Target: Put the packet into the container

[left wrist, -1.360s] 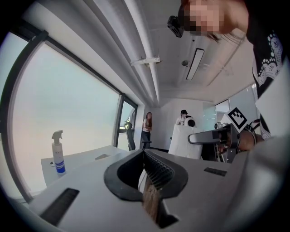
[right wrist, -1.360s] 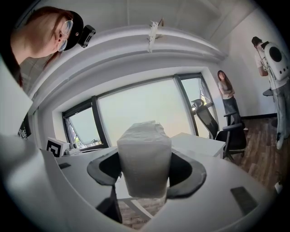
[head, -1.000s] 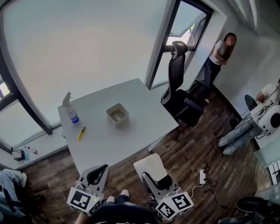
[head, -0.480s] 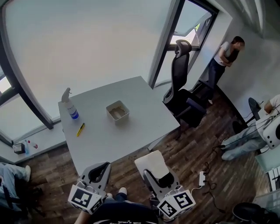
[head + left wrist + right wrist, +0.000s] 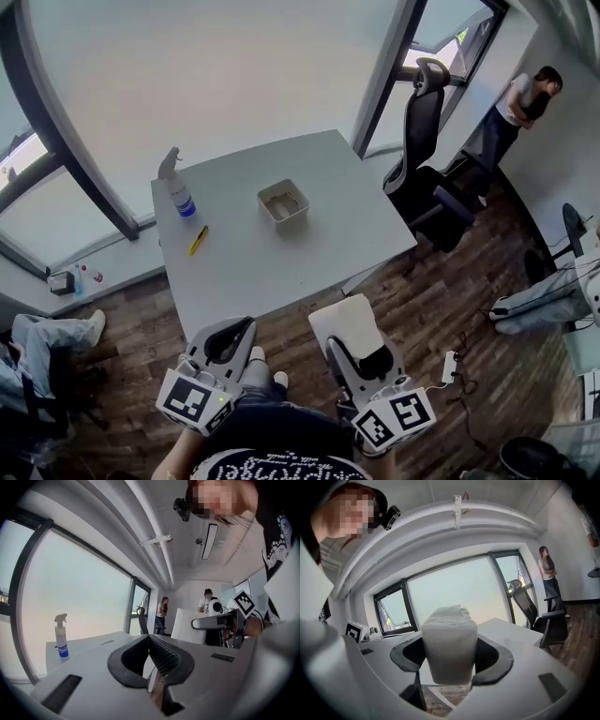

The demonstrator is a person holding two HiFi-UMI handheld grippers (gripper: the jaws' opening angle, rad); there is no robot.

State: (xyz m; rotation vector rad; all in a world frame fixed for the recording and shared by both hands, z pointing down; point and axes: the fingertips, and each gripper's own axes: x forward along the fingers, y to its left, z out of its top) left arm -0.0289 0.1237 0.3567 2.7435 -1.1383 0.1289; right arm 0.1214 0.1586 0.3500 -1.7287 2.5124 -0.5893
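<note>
A small open white container (image 5: 282, 203) stands in the middle of the white table (image 5: 328, 234). My right gripper (image 5: 350, 350) hangs off the table's near edge, over the wood floor, shut on a white packet (image 5: 347, 322). In the right gripper view the packet (image 5: 449, 644) stands upright between the jaws of the right gripper (image 5: 450, 657) and fills the gap. My left gripper (image 5: 242, 328) is beside it at the left, shut with nothing in it; the left gripper (image 5: 150, 640) shows its pads touching. The packet (image 5: 187, 626) shows at that view's right.
A spray bottle (image 5: 177, 192) and a yellow marker (image 5: 198, 240) sit on the table's left part. A black office chair (image 5: 427, 159) stands right of the table. One person (image 5: 525, 98) stands at the back wall. Cables and a power strip (image 5: 448, 367) lie on the floor.
The head view has shifted: table and container now sit further right and higher in the picture. Both grippers stay short of the table's near edge, with the packet still held.
</note>
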